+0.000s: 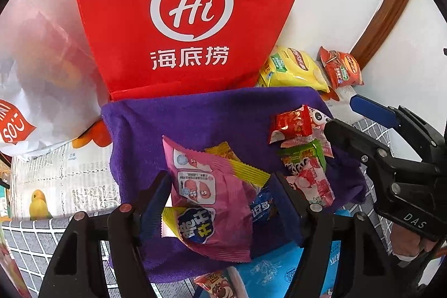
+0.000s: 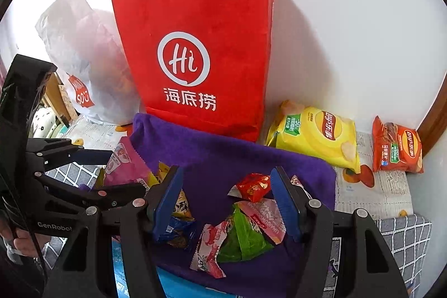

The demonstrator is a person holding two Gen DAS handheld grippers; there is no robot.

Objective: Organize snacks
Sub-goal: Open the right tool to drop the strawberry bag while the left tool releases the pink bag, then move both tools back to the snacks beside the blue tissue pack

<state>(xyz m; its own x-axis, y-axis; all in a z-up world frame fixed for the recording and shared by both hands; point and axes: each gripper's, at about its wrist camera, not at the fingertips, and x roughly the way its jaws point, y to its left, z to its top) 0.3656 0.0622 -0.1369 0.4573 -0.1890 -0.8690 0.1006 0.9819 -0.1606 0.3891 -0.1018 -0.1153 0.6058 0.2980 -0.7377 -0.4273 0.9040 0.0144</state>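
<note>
A purple cloth (image 1: 201,116) (image 2: 223,158) holds several small snack packets. My left gripper (image 1: 223,194) is open over a large pink packet (image 1: 201,194), with yellow (image 1: 245,166) and blue (image 1: 262,207) packets beside it. My right gripper (image 2: 227,200) is open above a small red packet (image 2: 252,186), a green packet (image 2: 245,233) and pink-white packets (image 2: 209,247). In the left wrist view the right gripper (image 1: 349,116) hovers by the red packet (image 1: 292,123). In the right wrist view the left gripper (image 2: 117,169) is near the pink packet (image 2: 125,166).
A red paper bag (image 1: 178,13) (image 2: 195,60) stands against the wall behind the cloth. A white plastic bag (image 1: 36,69) (image 2: 92,60) sits left of it. Yellow (image 2: 315,136) and orange (image 2: 396,147) chip bags lie at the right. A blue pack (image 1: 279,270) lies under the cloth's near edge.
</note>
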